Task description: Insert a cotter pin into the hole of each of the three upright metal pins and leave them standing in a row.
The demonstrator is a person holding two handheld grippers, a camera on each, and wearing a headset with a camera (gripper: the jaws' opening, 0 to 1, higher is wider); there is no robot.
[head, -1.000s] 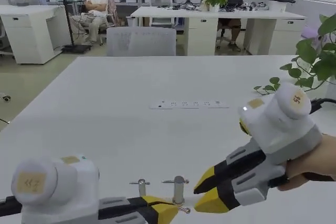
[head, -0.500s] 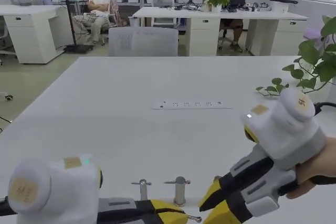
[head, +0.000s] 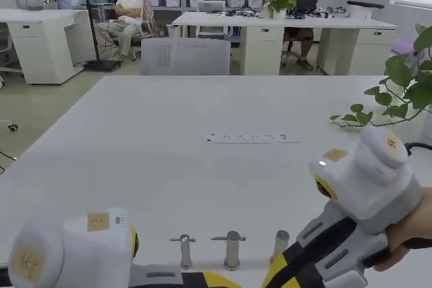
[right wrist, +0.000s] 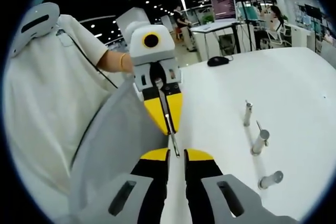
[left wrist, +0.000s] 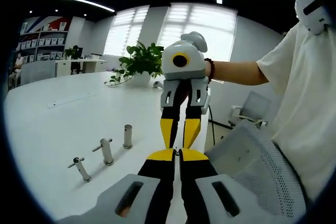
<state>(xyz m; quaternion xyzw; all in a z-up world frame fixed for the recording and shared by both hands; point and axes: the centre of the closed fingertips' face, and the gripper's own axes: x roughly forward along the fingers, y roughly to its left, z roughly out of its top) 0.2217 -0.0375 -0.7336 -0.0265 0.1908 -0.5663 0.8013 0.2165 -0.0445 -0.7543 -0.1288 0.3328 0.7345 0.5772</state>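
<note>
Three upright metal pins stand in a row near the table's front edge. The left pin (head: 184, 251) and the middle pin (head: 231, 249) each carry a cotter pin crosswise. The right pin (head: 281, 244) is bare. In front of the row, above the table edge, my left gripper (left wrist: 178, 153) is shut on a thin cotter pin (right wrist: 168, 121) that points at my right gripper (right wrist: 177, 155). The right jaws stand slightly apart around the pin's free end. The two grippers meet tip to tip.
A white power strip (head: 253, 137) lies mid-table. A potted plant (head: 405, 92) trails leaves at the table's right edge. A grey mesh chair (left wrist: 252, 156) sits just below the grippers. People sit at desks far behind.
The head camera has tilted up, so both grippers sit lower in the picture. The right gripper has closed in on the cotter pin in the left gripper, uncovering the bare right pin.
</note>
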